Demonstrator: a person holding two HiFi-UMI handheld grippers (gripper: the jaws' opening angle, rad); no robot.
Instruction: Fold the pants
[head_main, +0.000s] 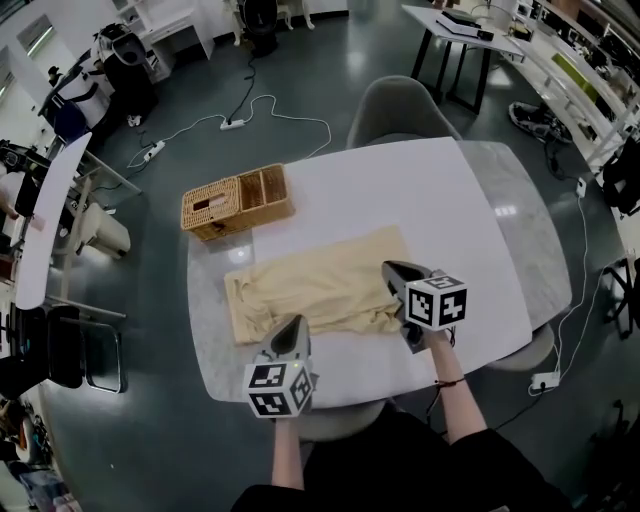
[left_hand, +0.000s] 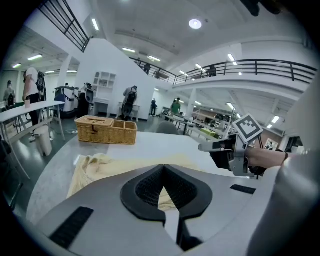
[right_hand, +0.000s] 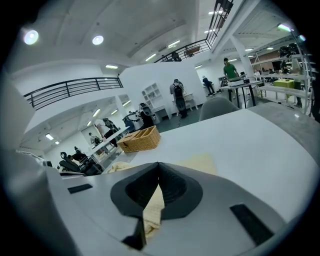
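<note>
my left gripper (head_main: 293, 324) and my right gripper (head_main: 390, 270), in the head view, both sat at the near edge of the cream pants (head_main: 320, 280), the left one toward that edge's left part and the right one at its right end, each pointing away from me and tilted downward. the pants lay spread across the middle of the white table (head_main: 450, 200), long side running left to right, with a bunched end at the left. a wicker basket (head_main: 237, 202) stood beyond them near the table's far left edge, apart from the cloth, and a grey chair (head_main: 400, 108) stood at the far side. in the left gripper view, the left gripper (left_hand: 162, 172) had its jaws closed together on the pants (left_hand: 100, 167), a sliver of cream cloth pinched between the pads. the rest of the cloth stretched over the table (left_hand: 160, 142) toward the wicker basket (left_hand: 106, 130), and the right gripper (left_hand: 207, 147) was off to the right. in the right gripper view, the right gripper (right_hand: 158, 172) was likewise clamped tight on the pants (right_hand: 202, 162), a strip of cloth caught between the jaws. the flat part lay just ahead on the table (right_hand: 260, 145) and the wicker basket (right_hand: 141, 139) was farther off to the left.
</note>
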